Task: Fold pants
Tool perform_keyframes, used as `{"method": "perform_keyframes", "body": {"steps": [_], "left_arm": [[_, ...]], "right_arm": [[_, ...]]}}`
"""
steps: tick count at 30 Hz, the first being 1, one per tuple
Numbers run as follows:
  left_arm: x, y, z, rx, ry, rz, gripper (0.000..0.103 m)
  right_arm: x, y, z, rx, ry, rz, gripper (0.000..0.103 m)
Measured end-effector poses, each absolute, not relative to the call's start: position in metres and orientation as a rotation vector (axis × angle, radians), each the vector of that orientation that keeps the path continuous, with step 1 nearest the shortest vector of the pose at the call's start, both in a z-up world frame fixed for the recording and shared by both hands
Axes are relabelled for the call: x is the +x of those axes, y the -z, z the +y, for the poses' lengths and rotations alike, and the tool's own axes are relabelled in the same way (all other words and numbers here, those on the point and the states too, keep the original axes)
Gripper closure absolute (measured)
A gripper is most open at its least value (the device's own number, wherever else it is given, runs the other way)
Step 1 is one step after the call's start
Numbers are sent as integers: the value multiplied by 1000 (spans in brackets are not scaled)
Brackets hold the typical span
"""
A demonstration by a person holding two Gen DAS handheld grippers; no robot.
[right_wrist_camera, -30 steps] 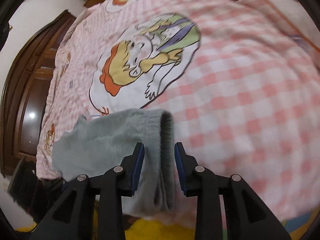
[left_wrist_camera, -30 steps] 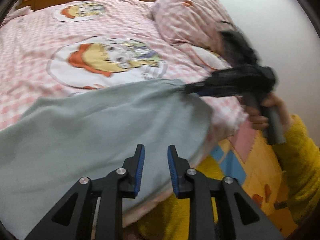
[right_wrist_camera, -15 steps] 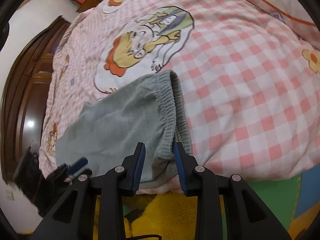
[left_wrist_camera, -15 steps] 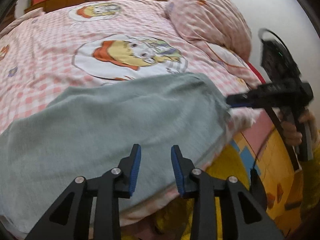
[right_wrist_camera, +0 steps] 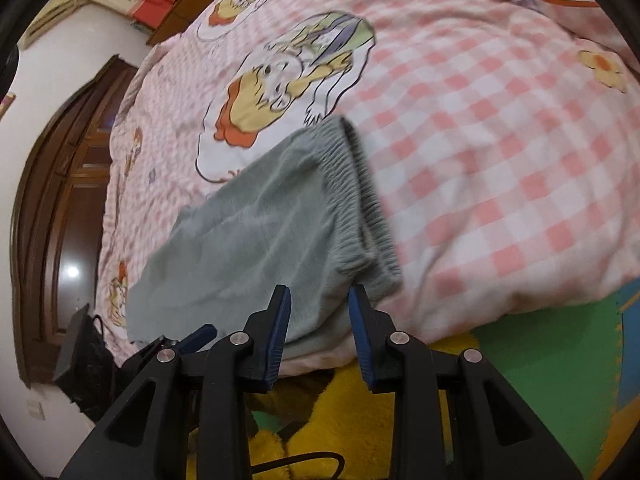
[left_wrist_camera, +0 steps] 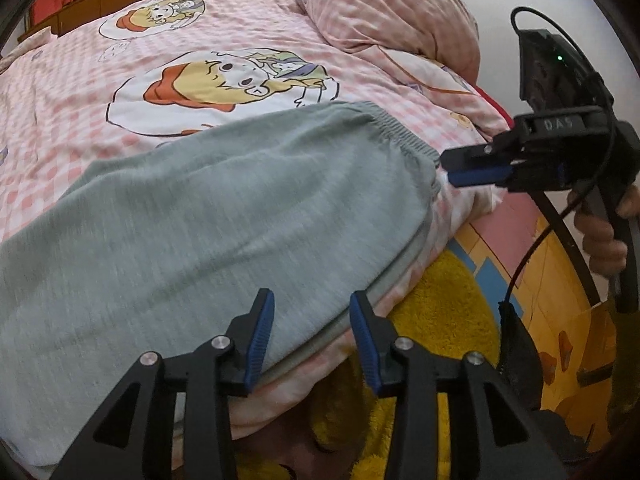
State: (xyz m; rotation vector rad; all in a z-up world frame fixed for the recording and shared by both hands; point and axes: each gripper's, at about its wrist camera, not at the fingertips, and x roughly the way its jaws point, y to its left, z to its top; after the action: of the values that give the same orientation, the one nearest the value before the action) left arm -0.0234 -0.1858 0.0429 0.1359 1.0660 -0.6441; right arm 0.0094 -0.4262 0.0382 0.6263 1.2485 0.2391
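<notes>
Pants of grey-green fleece [left_wrist_camera: 224, 216] lie flat on the pink checked bed [left_wrist_camera: 60, 92] in the left wrist view, the left hand-held gripper [left_wrist_camera: 312, 334], jaws just widening, empty above their near edge. From the right wrist, the right hand-held gripper [right_wrist_camera: 318, 330] hangs spread and empty near the ribbed waistband [right_wrist_camera: 352, 200]; laying-out looks finished, so next comes pinching an edge to fold.

I see grey pants [right_wrist_camera: 260, 236] lying on the checked bed [right_wrist_camera: 500, 152], waistband [right_wrist_camera: 360, 200] bunched, my right gripper [right_wrist_camera: 316, 320] parted just over their near edge.

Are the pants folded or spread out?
Folded lengthwise: the grey pants lie flat on the bed, doubled waistband layers showing.
</notes>
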Motion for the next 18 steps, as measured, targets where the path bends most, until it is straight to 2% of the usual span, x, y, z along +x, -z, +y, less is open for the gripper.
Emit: {"method": "perform_keyframes", "body": {"steps": [4, 5, 7, 8, 12, 14, 18], "left_arm": [[-25, -44, -183, 142, 639, 1069, 62], [-26, -44, -183, 143, 640, 1069, 62], [-27, -43, -184, 150, 642, 1069, 62], [-27, -42, -184, 155, 643, 1071, 61], [-30, -36, -191, 178, 655, 1081, 61], [-30, -33, -197, 198, 650, 1073, 57], [-29, -30, -202, 247, 600, 1027, 59]], "right_arm": [[17, -26, -418, 607, -207, 1266, 73], [17, -26, -419, 613, -200, 1259, 83], [11, -34, -424, 655, -202, 1196, 95], [9, -38, -426, 671, -210, 1175, 98], [1, -60, -433, 704, -254, 1109, 99], [1, -64, -431, 702, -272, 1112, 99], [-2, -61, -431, 671, -257, 1126, 100]]}}
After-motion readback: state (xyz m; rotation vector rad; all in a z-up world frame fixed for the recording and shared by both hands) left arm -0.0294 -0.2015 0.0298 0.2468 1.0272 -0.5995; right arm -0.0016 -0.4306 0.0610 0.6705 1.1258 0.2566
